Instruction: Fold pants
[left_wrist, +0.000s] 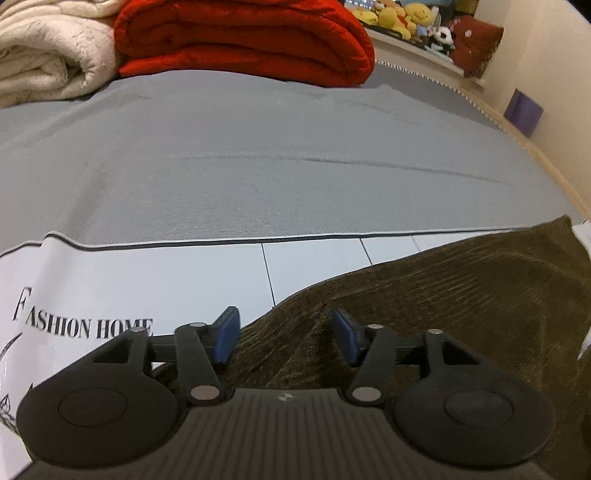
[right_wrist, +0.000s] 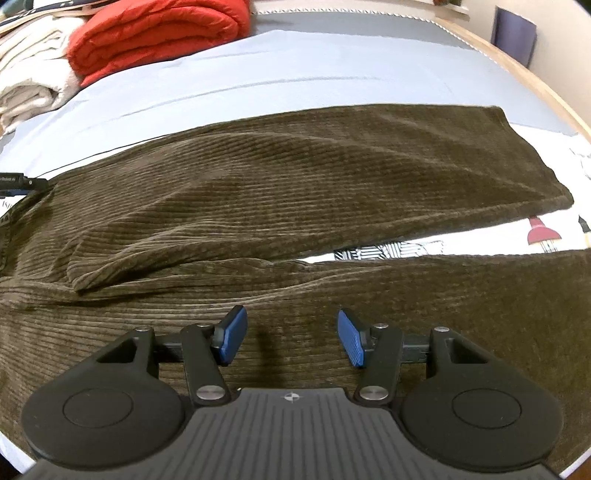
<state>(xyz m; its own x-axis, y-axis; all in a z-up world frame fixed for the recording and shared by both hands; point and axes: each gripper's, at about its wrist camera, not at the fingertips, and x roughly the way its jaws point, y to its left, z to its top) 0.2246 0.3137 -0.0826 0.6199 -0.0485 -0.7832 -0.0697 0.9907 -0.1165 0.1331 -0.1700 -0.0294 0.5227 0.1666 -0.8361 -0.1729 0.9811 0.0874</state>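
Olive-brown corduroy pants (right_wrist: 295, 192) lie spread on the bed, the two legs running to the right with a gap between them. My right gripper (right_wrist: 291, 338) is open and empty, just above the near leg. In the left wrist view my left gripper (left_wrist: 286, 334) is open over the left edge of the pants (left_wrist: 443, 295), with a fold of corduroy rising between the blue pads (left_wrist: 226, 338); nothing is clamped. The left gripper's tip also shows in the right wrist view (right_wrist: 22, 182) at the far left.
A folded red blanket (left_wrist: 240, 40) and a cream blanket (left_wrist: 48, 59) lie at the back of the bed. A grey sheet (left_wrist: 258, 166) and a white printed cover (left_wrist: 92, 288) lie under the pants. Plush toys (left_wrist: 402, 18) sit on a shelf; a wall stands at right.
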